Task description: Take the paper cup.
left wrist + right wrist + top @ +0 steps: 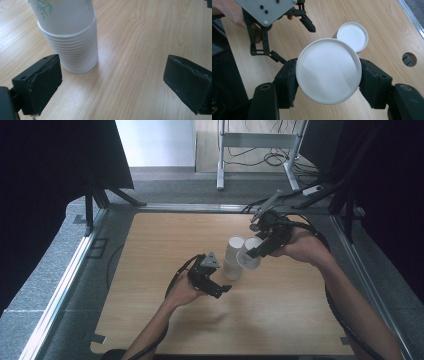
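High view, and a single white paper cup (248, 256) was seen gripped in the right gripper (251, 253), lifted clear of the wooden table (165, 240) and tipped on its side just beside the stack of cups (233, 259), which stood upright near the table's middle. In the right gripper view the cup's base (328, 73) was faced squarely, both black pads pressed against its wall from either side, the jaws closed only as far as the cup allowed. The left gripper (214, 287) was held low, close to the foot of the stack; in the left gripper view its jaws were spread wide, nothing between them, and the stack (72, 42) stood just ahead of the left pad (45, 82), not touched. The step was judged to be one cup being carried off from the stack. For it to be done well, the squeeze would best be kept light so the thin wall is not crushed, the cup carried well clear of the stack's top, and the stack steadied by the open left gripper if it rocks.
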